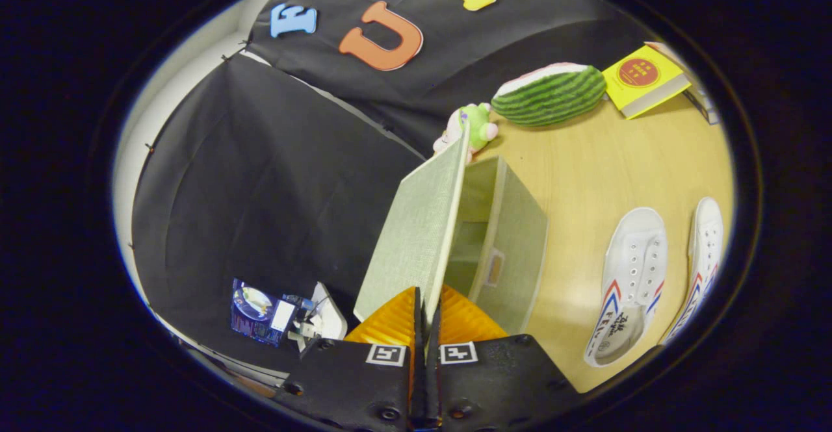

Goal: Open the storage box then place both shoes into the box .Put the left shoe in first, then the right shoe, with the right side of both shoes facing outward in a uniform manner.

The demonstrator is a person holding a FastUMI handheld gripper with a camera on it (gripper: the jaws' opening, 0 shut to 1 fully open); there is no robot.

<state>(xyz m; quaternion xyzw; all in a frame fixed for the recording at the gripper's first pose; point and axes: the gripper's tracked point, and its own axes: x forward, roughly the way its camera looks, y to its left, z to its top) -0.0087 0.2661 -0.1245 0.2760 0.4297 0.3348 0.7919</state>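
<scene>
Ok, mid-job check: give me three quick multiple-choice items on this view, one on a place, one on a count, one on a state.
1. Where are the shoes? A) inside the box B) on the wooden table beside the box C) on the watermelon toy
2. How many shoes show? A) one B) two C) three
3. The box lid is: A) raised B) flat shut C) lying on the table

Key:
1 B, the shoes lie on the table beside the storage box.
2 B, a white pair.
3 A, the gripper pinches the lid edge, box interior visible.
</scene>
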